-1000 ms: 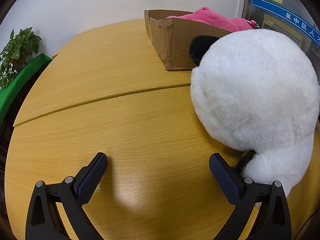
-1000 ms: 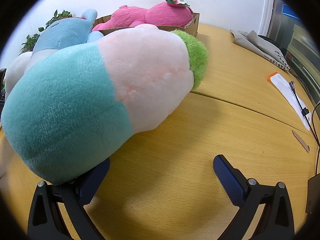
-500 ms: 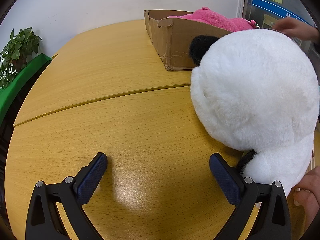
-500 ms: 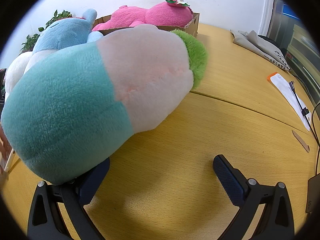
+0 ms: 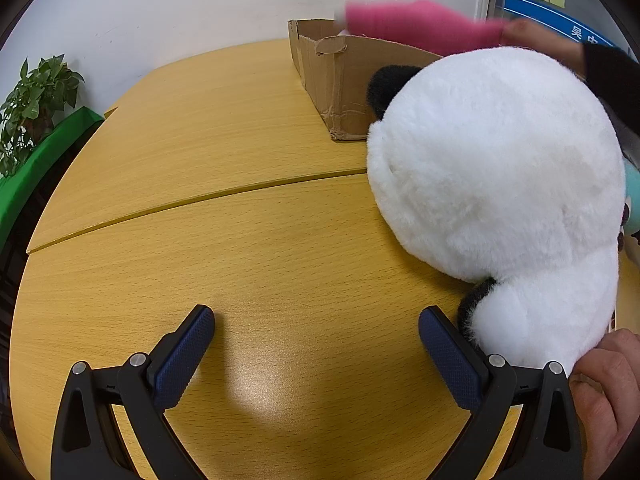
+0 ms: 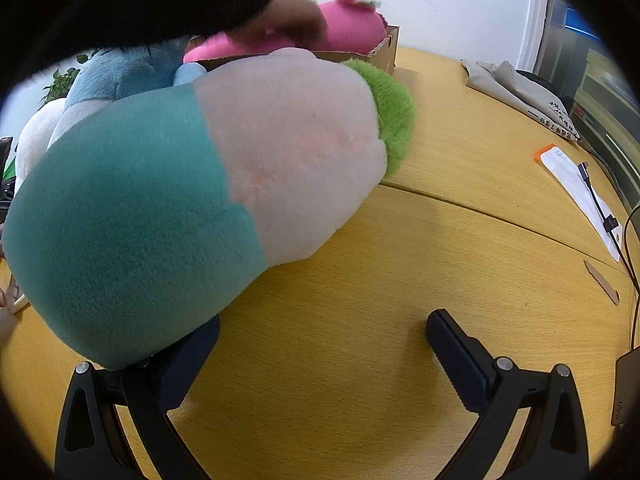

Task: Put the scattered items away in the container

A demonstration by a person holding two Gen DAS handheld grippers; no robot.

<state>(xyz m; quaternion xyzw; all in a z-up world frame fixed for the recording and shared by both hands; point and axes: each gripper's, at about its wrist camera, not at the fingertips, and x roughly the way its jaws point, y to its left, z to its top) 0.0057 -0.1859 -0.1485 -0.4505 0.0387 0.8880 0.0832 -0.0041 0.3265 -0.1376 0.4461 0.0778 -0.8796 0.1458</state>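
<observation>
Box (image 5: 340,80): brown cardboard, open top, torn along the rim; stands on the far part of the table, beyond the seam.
Pink plush (image 6: 352,24): lies in the box, rising over the rim; a small green and white tuft on top; blurred in both views.
Hand (image 6: 288,20): bare, out of a dark sleeve (image 5: 608,80), reaching over the box and on the pink plush; blurred.
Panda (image 5: 492,176): white plush with black ear and black patch low down; on the table in front of the box, just beside its near corner; right of the left gripper, its lower white part touching or nearly touching the right finger.
Second hand (image 5: 604,392): bare, at the lower right edge of the left view, against the panda's lower part.
Teal plush (image 6: 180,200): teal lower half, pale pink upper half, green fuzzy end; lies tilted on the table, its teal end over the right gripper's left finger.
Blue plush (image 6: 128,72): light blue, behind the teal plush, between it and the box.
Left gripper (image 5: 316,344): jaws spread wide, nothing between them, low over bare table.
Right gripper (image 6: 320,344): jaws spread wide, nothing between the pads.
Table (image 5: 224,232): yellow wood grain, curved seam across.
Plant (image 5: 36,112): green leaves, far left, off the table.
Cloth (image 6: 516,92): grey, folded, far right of the table.
Paper (image 6: 576,192): white with orange end, a cable (image 6: 600,204) lying across it.
</observation>
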